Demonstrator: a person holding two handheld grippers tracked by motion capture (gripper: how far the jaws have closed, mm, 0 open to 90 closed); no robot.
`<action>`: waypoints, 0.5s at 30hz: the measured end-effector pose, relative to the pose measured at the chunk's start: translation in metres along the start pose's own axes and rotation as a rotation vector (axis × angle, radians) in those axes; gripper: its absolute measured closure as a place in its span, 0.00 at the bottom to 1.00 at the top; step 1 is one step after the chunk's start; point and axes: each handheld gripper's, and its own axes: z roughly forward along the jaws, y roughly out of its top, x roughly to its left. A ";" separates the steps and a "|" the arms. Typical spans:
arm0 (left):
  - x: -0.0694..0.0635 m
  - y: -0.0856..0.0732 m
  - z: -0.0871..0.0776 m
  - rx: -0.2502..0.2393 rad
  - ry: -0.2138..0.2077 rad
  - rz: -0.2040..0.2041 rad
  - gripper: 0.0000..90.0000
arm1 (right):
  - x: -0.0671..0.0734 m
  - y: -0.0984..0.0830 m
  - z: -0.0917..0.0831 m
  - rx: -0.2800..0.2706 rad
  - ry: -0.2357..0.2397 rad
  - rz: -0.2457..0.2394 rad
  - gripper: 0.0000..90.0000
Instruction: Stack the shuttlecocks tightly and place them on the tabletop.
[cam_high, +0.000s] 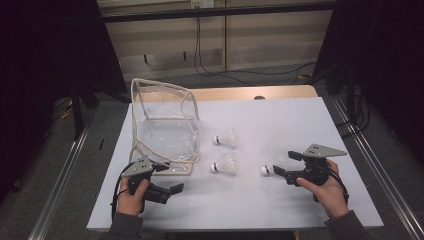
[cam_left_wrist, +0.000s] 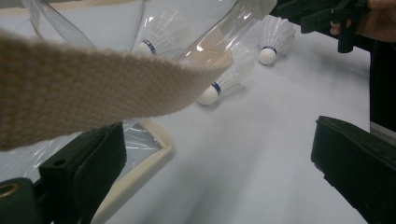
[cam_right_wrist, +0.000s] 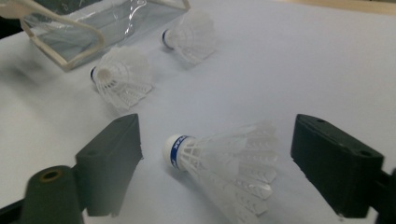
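Three white shuttlecocks lie on the white table. The nearest one (cam_high: 272, 167) (cam_right_wrist: 224, 161) lies on its side between the wide-apart jaws of my right gripper (cam_high: 286, 164) (cam_right_wrist: 217, 172), and neither pad touches it. The other two shuttlecocks (cam_high: 224, 166) (cam_high: 226, 139) lie to its left, toward a clear plastic bag (cam_high: 162, 120) with beige trim. My left gripper (cam_high: 170, 177) (cam_left_wrist: 219, 172) stands open at the bag's front corner with nothing between its jaws. The bag's beige strap (cam_left_wrist: 93, 93) crosses close in front of the left gripper's camera.
The white table cover (cam_high: 300, 115) has free room at the back right and along the front edge. A wooden strip (cam_high: 250, 93) runs behind it. Metal rails (cam_high: 65, 170) flank both sides, and cables (cam_high: 240, 75) lie on the floor beyond.
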 end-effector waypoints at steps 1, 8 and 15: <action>0.000 0.000 0.000 0.000 0.001 0.001 0.04 | 0.000 -0.001 0.001 0.014 0.002 -0.004 0.13; 0.000 0.000 0.000 0.001 0.000 0.000 0.04 | -0.002 -0.004 0.002 0.032 0.005 0.020 0.07; 0.000 0.000 0.000 -0.001 0.000 0.002 0.04 | -0.005 -0.009 0.002 0.076 0.041 0.031 0.22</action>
